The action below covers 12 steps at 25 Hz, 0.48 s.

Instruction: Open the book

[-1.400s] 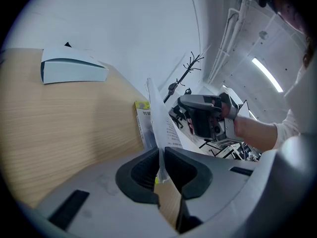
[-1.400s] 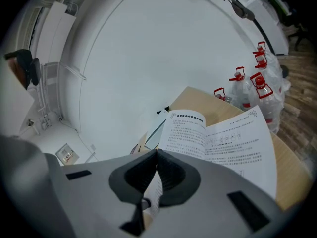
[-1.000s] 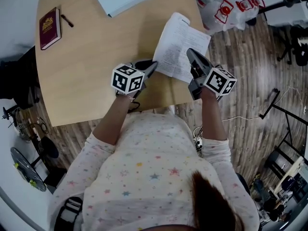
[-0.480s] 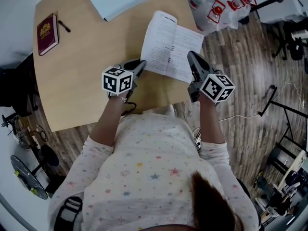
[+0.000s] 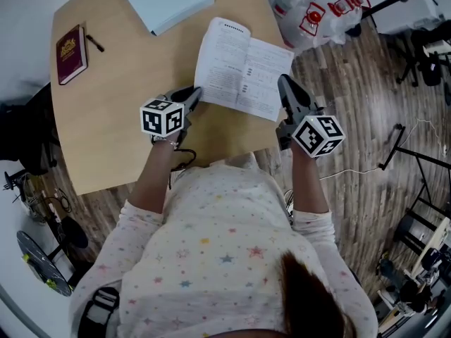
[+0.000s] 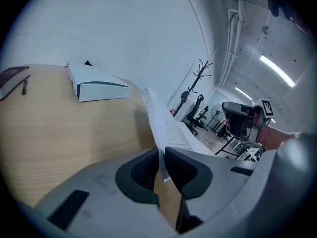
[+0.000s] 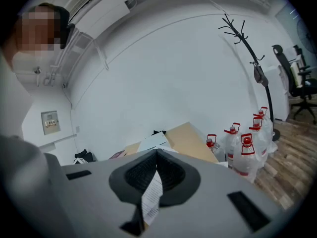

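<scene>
While the book [image 5: 243, 67] hangs spread open over the near right part of the table [image 5: 120, 111], the left gripper [image 5: 194, 94] is clamped on the left page's near edge and the right gripper [image 5: 285, 84] is pinched on the right page's near corner. The spine runs away from the person, roughly midway between the claws, neither nearer. Judged next: spread the halves sideways or lower it flat, the tabletop lying under the left half.

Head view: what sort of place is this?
Probably an office or lab room: a light wooden table, a black office chair in the background, and clear water jugs with red caps stored on the floor.
</scene>
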Each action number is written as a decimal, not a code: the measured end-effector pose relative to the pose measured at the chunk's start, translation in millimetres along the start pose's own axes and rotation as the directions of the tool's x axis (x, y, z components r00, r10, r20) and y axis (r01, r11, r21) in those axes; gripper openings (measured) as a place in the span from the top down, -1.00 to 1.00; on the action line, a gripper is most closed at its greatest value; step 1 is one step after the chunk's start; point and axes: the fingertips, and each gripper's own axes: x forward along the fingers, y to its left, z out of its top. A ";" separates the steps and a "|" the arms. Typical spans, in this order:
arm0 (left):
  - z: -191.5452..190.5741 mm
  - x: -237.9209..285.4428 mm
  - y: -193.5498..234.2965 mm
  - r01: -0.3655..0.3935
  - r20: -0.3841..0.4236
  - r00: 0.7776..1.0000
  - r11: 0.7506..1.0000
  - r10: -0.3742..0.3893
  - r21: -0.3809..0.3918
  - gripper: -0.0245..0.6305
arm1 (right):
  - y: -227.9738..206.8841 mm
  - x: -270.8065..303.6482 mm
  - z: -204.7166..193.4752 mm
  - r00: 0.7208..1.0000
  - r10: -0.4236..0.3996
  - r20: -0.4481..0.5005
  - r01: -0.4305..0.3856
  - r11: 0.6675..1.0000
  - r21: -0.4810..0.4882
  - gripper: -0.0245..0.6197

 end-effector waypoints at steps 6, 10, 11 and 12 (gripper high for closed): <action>3.9 -2.5 2.7 -0.028 0.002 1.000 0.999 0.028 0.030 0.79 | 3.8 -13.5 13.7 0.998 -0.008 0.055 0.011 0.999 -0.053 0.92; 5.0 -3.8 4.7 -0.053 0.007 0.999 0.998 0.053 0.040 0.79 | 1.7 -18.5 18.0 0.998 -0.007 0.059 0.011 0.998 -0.066 0.92; 4.6 -3.9 4.9 -0.057 0.006 0.998 0.998 0.057 0.037 0.79 | 1.0 -19.7 18.9 0.998 -0.006 0.061 0.010 0.998 -0.064 0.92; 4.5 -4.2 5.5 -0.062 0.006 0.998 0.998 0.062 0.034 0.79 | 0.5 -20.3 20.0 0.998 -0.004 0.064 0.008 0.998 -0.063 0.92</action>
